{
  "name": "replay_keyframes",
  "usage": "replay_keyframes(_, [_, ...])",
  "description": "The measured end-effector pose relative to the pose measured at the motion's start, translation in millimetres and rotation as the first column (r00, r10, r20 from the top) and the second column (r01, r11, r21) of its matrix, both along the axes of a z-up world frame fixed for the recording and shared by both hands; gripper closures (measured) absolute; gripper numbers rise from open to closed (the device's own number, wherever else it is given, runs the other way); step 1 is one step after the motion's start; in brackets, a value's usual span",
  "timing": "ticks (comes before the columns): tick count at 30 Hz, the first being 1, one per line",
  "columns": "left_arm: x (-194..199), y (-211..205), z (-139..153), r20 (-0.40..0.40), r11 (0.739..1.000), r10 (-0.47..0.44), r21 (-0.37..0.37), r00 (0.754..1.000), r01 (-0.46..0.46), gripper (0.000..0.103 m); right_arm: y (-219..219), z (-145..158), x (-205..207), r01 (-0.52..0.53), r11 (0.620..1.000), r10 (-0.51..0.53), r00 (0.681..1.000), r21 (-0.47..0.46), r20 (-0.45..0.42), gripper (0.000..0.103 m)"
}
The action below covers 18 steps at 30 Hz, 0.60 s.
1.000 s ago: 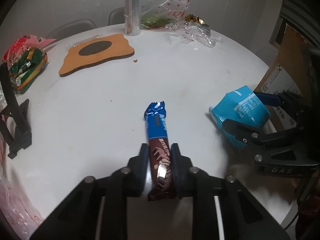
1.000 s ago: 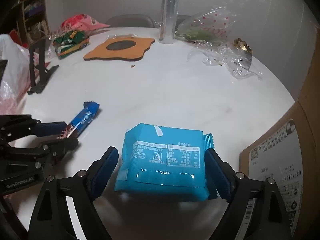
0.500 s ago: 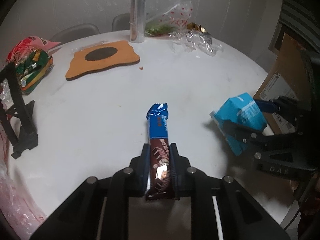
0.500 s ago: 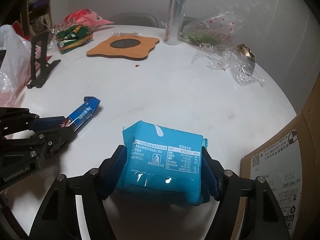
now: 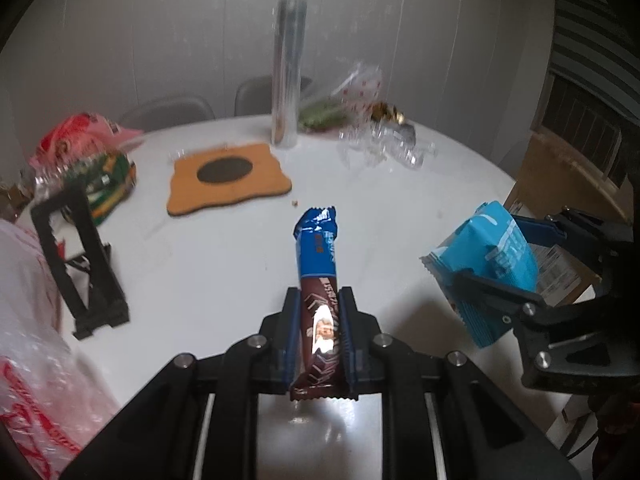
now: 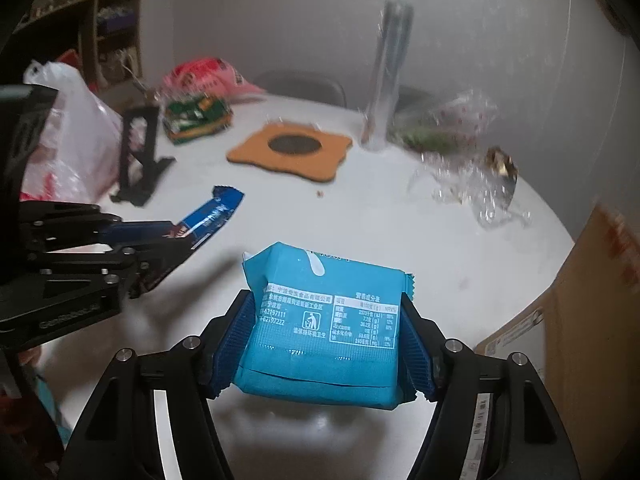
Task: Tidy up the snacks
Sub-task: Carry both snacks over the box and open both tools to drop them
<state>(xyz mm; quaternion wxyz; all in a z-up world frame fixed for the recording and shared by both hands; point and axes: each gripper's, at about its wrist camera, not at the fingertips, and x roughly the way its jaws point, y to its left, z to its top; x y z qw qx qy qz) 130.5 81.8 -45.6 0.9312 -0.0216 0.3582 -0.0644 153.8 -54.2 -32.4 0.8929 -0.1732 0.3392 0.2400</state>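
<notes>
The left tool (image 5: 319, 340) is clamped narrow on a chocolate bar (image 5: 318, 280), gripping its brown lower half while the blue upper end sticks out toward twelve o'clock, the bar's long axis running straight along the fingers. The right tool (image 6: 326, 344) holds a light-blue snack packet (image 6: 324, 320) broadside, pads pressed on its two short sides and the jaws closing a little tighter on it; the printed back of the packet faces the camera. Both snacks look clear of the white round surface (image 5: 224, 260), carried in the air. In the left wrist view the packet hangs at about three o'clock from the bar, near but apart; in the right wrist view the bar points in from nine o'clock. A cardboard box (image 6: 580, 300) stands past the surface's edge at about three to four o'clock of the right tool. If that box is where the snacks belong, which is only a guess, the right hand is the nearer one, and the packet would go in first, the bar needing to cross behind it. Other snack bags (image 5: 96, 168) sit far off at ten o'clock, beside a black stand (image 5: 80, 264).
</notes>
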Motion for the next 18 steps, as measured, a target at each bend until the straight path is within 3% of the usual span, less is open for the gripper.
replay_keyframes(10, [-23.9, -32.7, 73.5, 0.142, 0.996, -0.079, 0.048, 0.987, 0.073, 0.087, -17.5, 78.2, -43.7, -0.050, 0.997, 0.042, 0.988, 0.055, 0.146, 0.038])
replay_keyframes(18, [-27.3, -98.5, 118.5, 0.207, 0.975, -0.219, 0.083, 0.953, 0.206, 0.087, -88.2, 130.9, -67.3, 0.021, 0.993, -0.048, 0.970, 0.116, 0.238, 0.038])
